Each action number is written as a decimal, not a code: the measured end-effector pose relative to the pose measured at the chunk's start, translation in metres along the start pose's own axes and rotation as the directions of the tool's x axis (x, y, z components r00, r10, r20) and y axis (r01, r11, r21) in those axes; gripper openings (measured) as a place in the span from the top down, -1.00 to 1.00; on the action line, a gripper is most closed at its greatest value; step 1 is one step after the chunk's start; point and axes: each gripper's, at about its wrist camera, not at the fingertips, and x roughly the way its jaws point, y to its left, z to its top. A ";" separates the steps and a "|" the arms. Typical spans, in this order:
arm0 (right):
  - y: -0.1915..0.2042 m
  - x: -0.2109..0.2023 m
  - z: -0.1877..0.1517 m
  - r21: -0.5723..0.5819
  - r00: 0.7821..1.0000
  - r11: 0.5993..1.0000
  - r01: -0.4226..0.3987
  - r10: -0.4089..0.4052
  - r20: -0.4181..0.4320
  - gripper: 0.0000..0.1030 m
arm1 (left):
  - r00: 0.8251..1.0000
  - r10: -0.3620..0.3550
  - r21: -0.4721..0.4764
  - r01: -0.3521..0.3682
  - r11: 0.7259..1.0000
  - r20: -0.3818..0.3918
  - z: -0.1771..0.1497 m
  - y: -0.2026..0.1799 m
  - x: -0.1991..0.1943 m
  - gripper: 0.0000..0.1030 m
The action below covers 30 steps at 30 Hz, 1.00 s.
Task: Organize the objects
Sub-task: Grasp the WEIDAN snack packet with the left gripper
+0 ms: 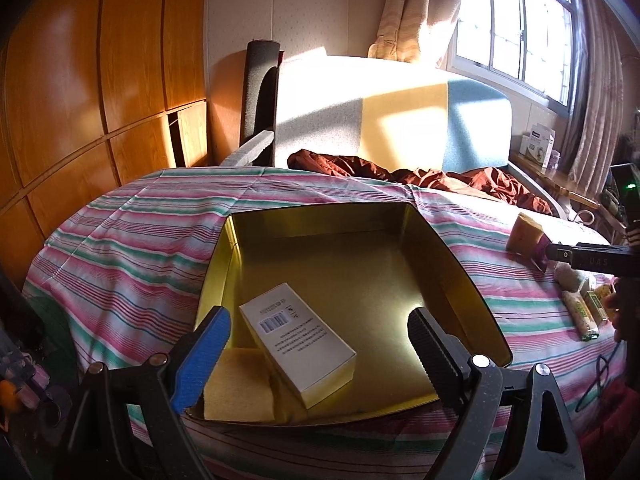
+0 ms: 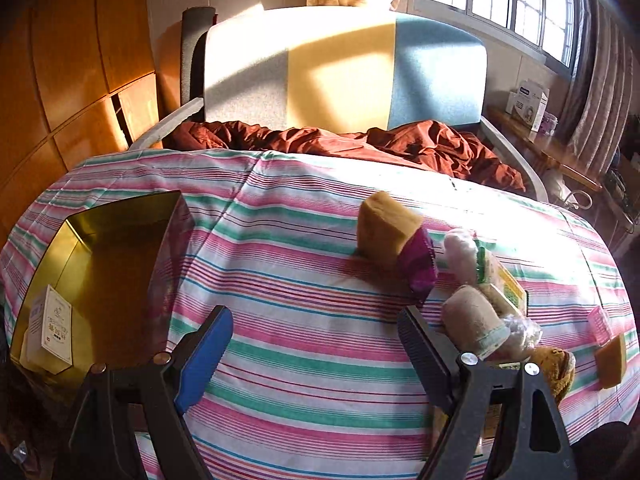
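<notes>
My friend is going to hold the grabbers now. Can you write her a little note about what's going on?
Left gripper: open, empty, above the near end of the gold tin.
Right gripper: open, empty, over bare striped bedspread.
Done: white box and yellow sponge lie in the tin.
Left: the pile to the right of the right gripper, still on the bedspread: orange-and-purple sponge, rolled cloths, packets, a small orange block. The sponge is probably the easiest next pick.
</notes>
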 end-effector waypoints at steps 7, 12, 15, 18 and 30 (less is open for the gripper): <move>-0.105 -0.006 -0.003 0.235 0.989 0.963 0.136 -0.145 0.022 -0.67 | 0.993 -0.122 0.105 0.122 0.987 -0.004 0.013 -0.055 0.008 -0.76; -0.179 -0.007 -0.028 0.531 0.984 0.834 0.148 -0.177 0.003 -0.67 | 0.972 -0.231 0.179 0.235 0.955 -0.042 0.021 -0.109 0.020 -0.76; -0.200 -0.014 -0.039 0.639 0.984 0.760 0.122 -0.176 0.021 -0.67 | 0.953 -0.290 0.215 0.302 0.929 -0.085 0.024 -0.145 0.033 -0.76; -0.207 -0.016 -0.043 0.671 0.987 0.736 0.096 -0.158 0.032 -0.67 | 0.931 -0.335 0.252 0.362 0.897 -0.143 0.022 -0.183 0.050 -0.76; -0.225 -0.027 -0.055 0.750 0.985 0.662 0.013 -0.139 0.106 -0.67 | 0.759 -0.491 0.187 0.606 0.773 -0.428 0.014 -0.309 0.131 -0.41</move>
